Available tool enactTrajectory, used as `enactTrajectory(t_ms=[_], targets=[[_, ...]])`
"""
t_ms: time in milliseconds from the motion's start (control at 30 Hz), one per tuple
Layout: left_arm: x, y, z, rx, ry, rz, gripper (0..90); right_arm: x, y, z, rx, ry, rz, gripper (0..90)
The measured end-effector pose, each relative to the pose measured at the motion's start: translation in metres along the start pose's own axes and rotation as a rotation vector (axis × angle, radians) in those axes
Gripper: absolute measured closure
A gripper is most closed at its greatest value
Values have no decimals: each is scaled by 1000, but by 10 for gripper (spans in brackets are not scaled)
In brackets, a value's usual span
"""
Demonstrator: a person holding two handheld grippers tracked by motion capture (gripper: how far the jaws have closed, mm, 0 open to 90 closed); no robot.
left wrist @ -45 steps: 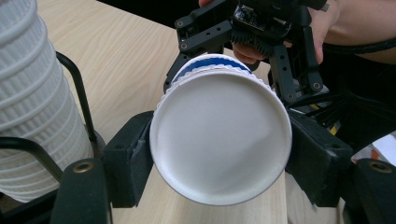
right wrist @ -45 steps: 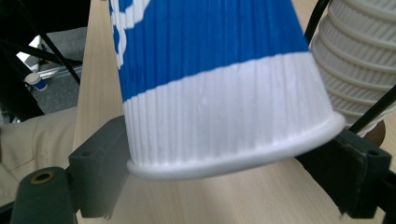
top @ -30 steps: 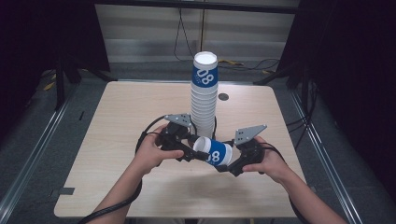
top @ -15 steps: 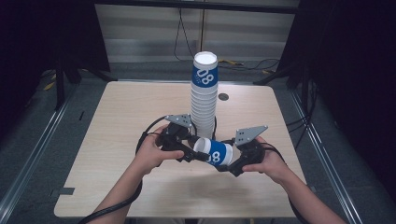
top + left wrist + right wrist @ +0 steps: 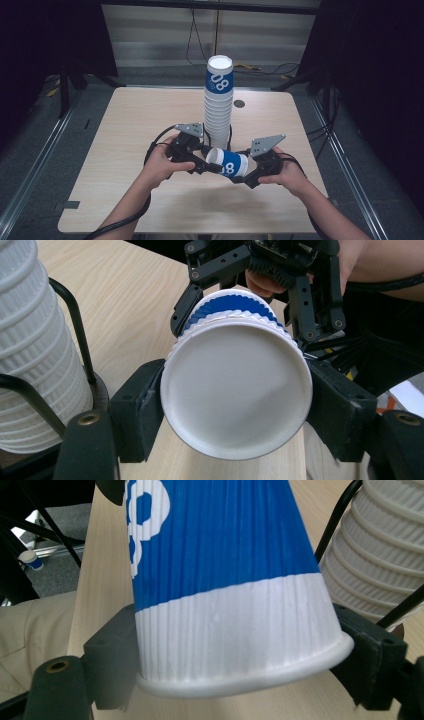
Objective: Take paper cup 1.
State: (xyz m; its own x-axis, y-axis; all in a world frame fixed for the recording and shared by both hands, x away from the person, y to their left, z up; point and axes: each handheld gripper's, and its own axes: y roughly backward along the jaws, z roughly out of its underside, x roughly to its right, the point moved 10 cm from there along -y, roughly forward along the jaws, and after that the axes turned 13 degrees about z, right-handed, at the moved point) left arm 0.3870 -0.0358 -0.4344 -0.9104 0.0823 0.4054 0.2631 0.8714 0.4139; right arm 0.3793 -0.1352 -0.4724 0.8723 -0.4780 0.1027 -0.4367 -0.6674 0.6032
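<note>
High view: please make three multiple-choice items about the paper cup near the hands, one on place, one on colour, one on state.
1. Where does the cup stack stand?
A) beyond the paper cup
B) at the table's left edge
C) on the floor

2. What are the paper cup's colours?
A) red and white
B) blue and white
C) all black

3. How is the paper cup?
A) upright on the table
B) crushed flat
C) on its side, gripped by left gripper and right gripper

Key: A, the stack rises behind it; B, blue wall, white print; C, both grippers' jaws press its sides.

Recording lab: bare wooden table, dark surround, floor cables, metal rails.
</note>
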Motion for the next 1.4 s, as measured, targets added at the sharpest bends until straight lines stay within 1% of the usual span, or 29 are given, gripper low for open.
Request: enactTrajectory(t_ms=[100, 167, 200, 300, 333, 400, 467, 567, 600, 667, 733, 767, 867, 967, 1000, 1067, 1167, 1200, 1267, 1300, 1333, 1367, 1400], targets=[[0, 0, 1, -2, -2, 0, 293, 0, 0, 1, -6, 2, 3, 178], [-1, -1, 2, -17, -12, -3, 292, 0, 0, 2, -11, 0, -1, 184], [-1, -2, 4, -32, -22, -11, 290, 0, 0, 2, -16, -2, -4, 187], [-2, -2, 4, -40, -28, -15, 288, 0, 1, 3, -22, -3, -3, 190], [-2, -3, 5, -40, -30, -17, 283, 0, 1, 3, -22, -9, -5, 191], [-3, -3, 6, -48, -32, -24, 263, 2, 2, 4, -25, -7, 1, 193], [-4, -2, 8, -65, -32, -34, 254, 3, 3, 6, -33, -12, 1, 196], [-4, -2, 9, -72, -39, -34, 254, 3, 3, 7, -38, -16, 1, 198], [-5, -3, 10, -79, -42, -40, 249, 5, 4, 9, -45, -6, 7, 198], [-6, -3, 12, -95, -47, -51, 244, 5, 4, 9, -46, -6, 6, 198], [-7, -3, 13, -113, -52, -59, 233, 6, 4, 11, -65, -5, 10, 198], [-7, -3, 14, -120, -55, -63, 231, 6, 4, 11, -64, -10, 8, 198], [-8, -3, 17, -132, -53, -71, 231, 7, 4, 14, -79, -6, 17, 198], [-9, -3, 18, -140, -62, -79, 228, 9, 4, 14, -84, -9, 22, 198], [-10, -3, 20, -143, -64, -84, 228, 10, 4, 16, -94, -12, 28, 197], [-10, -3, 21, -149, -60, -86, 226, 10, 4, 17, -99, -9, 31, 196], [-10, -3, 22, -153, -66, -88, 218, 12, 4, 18, -104, -14, 36, 194], [-11, -3, 24, -159, -60, -96, 215, 12, 4, 19, -113, -11, 35, 194], [-11, -3, 26, -166, -62, -100, 214, 12, 4, 20, -116, -7, 38, 194], [-12, -3, 26, -160, -65, -103, 214, 12, 4, 20, -117, -2, 30, 194], [-14, -2, 28, -168, -61, -110, 210, 11, 4, 22, -128, 4, 34, 194], [-14, -2, 28, -168, -61, -110, 209, 11, 4, 22, -128, 4, 34, 194], [-15, 0, 30, -185, -64, -127, 207, 11, 5, 24, -143, 12, 34, 193]])
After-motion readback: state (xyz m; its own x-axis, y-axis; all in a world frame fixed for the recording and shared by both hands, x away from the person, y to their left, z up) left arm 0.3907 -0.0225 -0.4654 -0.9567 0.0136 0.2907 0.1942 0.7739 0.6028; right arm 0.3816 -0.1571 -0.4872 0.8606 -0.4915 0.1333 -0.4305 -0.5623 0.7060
